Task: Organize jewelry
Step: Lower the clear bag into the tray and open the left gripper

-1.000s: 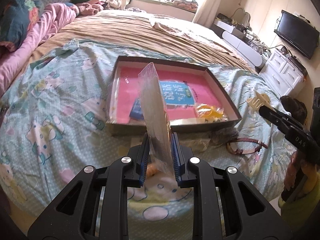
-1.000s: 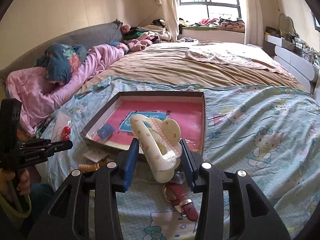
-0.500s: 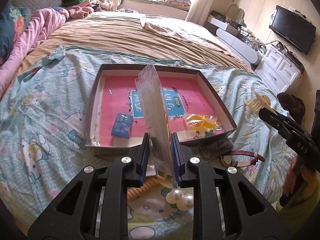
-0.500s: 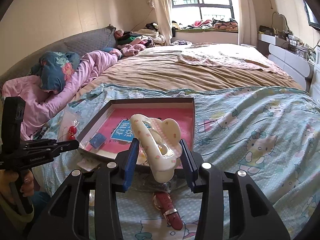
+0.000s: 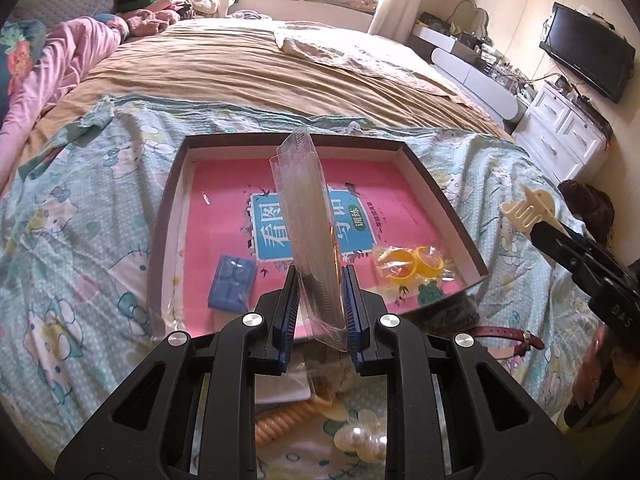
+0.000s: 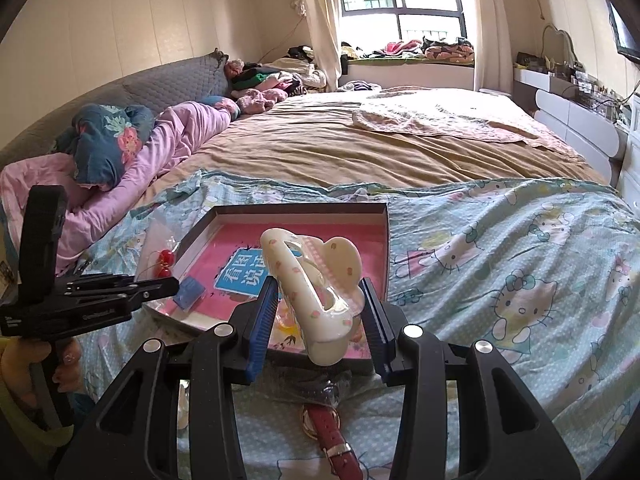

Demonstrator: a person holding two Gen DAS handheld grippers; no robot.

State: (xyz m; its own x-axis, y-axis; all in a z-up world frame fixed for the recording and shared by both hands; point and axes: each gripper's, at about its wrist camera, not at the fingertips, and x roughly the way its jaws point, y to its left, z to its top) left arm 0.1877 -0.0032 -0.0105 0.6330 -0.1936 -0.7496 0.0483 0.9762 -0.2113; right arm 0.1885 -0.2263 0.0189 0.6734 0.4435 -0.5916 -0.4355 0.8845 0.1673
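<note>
left gripper (image 5: pixel 320 296) pinches a clear plastic bag (image 5: pixel 310 216) above the shallow pink-lined cardboard box (image 5: pixel 168 216); right gripper (image 6: pixel 318 312) clamps a cream flower-printed hair claw (image 6: pixel 316 280) over it.

Bare pink tray floor (image 5: pixel 224 184) beyond blue box (image 5: pixel 233 283).

Left claw (image 5: pixel 320 304) clamped, level, right claw (image 6: pixel 318 320) clamped, fingers pointing forward, both hand-held

tray (image 5: pixel 168 216) on bed (image 5: pixel 280 64) (watch (image 5: pixel 508 334) beside)
</note>
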